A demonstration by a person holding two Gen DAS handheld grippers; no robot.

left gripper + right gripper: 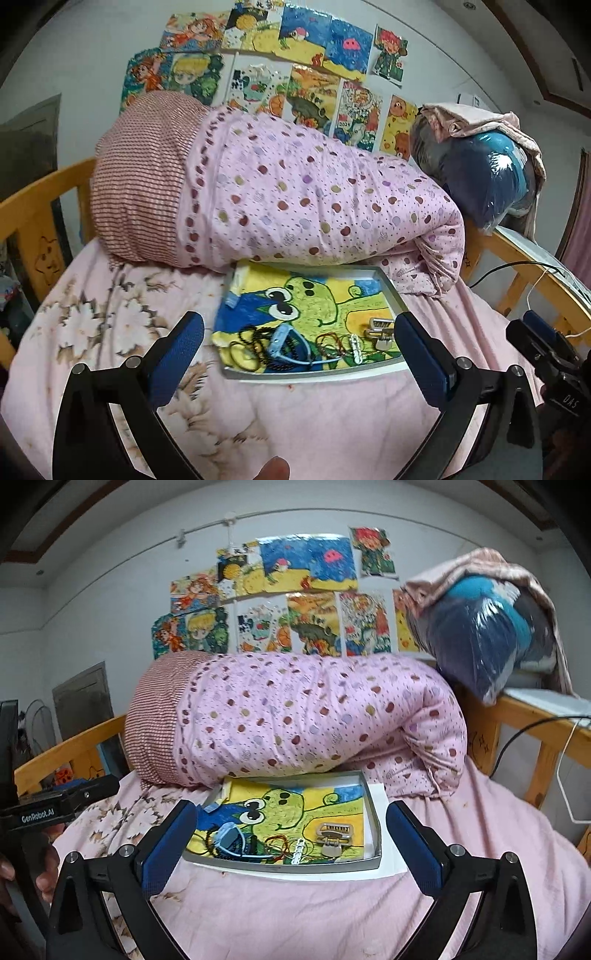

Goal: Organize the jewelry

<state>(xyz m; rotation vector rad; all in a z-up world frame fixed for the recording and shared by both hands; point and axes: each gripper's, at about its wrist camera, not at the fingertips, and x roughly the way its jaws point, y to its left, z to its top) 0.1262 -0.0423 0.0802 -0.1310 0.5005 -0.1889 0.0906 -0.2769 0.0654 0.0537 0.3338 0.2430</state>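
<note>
While both tools hover short of their work, the left gripper (299, 347) and the right gripper (291, 840) hang above the near edge of the bed (314, 417), each with its blue pads spread wide and nothing between them. Just beyond the pads lies a shallow silver-rimmed tray (392, 291), lined with a cartoon frog drawing, resting on the pink sheet with a white paper (384, 805) under its right side. The jewelry sits heaped along the tray's near edge: dark beaded strands (258, 341) at the left, a pale blue watch (282, 338) tangled among them, thin red and orange bands (328, 341) in the middle, a small white beaded clip (355, 347) beside those, and a metal hair clip (331, 835) at the right. The pieces overlap and touch; none appears sorted or set apart, and the far half of the tray holds only the drawing. By that showing, the organizing has barely begun, with untangling and separate placing all left to do. No second container shows in either view. Behind the tray rises a rolled pink spotted quilt (314, 195), at its far right a blue bundle in clear plastic (491, 173), and children's drawings (288, 44) cover the far wall.
</note>
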